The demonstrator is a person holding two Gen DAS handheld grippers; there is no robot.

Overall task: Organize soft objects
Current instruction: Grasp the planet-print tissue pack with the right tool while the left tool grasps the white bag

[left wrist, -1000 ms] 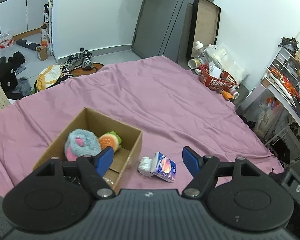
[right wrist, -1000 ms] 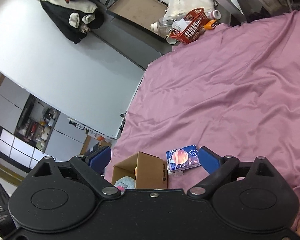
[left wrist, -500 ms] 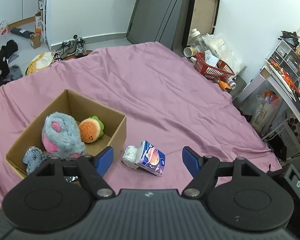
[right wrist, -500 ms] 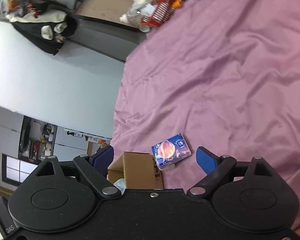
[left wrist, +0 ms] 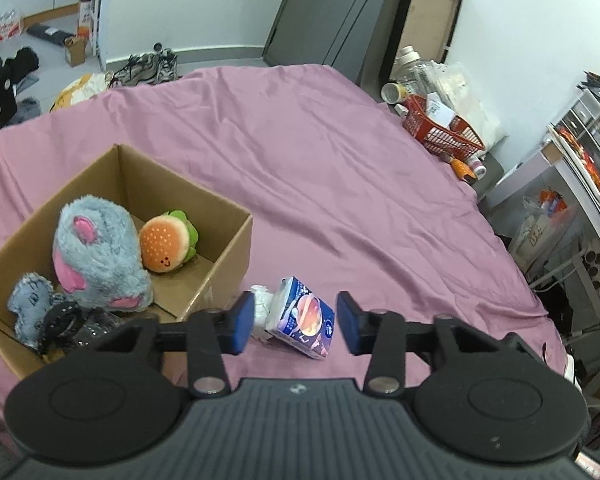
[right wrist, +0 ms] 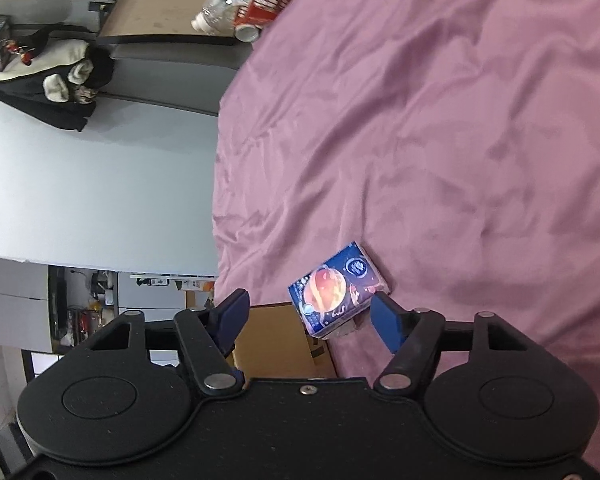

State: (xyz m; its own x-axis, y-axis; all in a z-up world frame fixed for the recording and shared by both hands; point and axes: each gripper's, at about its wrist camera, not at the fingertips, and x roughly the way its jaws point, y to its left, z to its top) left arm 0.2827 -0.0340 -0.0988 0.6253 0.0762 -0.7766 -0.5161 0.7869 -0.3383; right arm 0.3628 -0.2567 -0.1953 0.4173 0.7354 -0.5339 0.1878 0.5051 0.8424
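An open cardboard box (left wrist: pixel 224 256) sits on the pink bedsheet (left wrist: pixel 320 168) at the left of the left wrist view. Inside it a grey-and-pink plush toy (left wrist: pixel 96 256) fills the middle, a small burger plush (left wrist: pixel 166 246) lies against the far right corner, and a small grey plush (left wrist: pixel 30 308) sits at the near left, beside a dark object too blurred to name. At the upper right of that view a red basket (left wrist: pixel 444 130) holds paper and bottles, off the edge of the bed.

The blue tissue pack (left wrist: pixel 302 322) lies on the sheet just right of the box, lower centre of the frame, with a crumpled white tissue wad (left wrist: pixel 262 304) touching its left side. Its long axis runs from upper left to lower right in the left view, printed face up and tilted; in the right wrist view the pack (right wrist: pixel 338 290) slants from lower left to upper right.

The left gripper (left wrist: pixel 294 322) frames both pack and wad, its jaws closing but not yet touching either. The right gripper (right wrist: pixel 306 320) is also closing, jaws still fairly wide, the pack near its right finger without visible contact.
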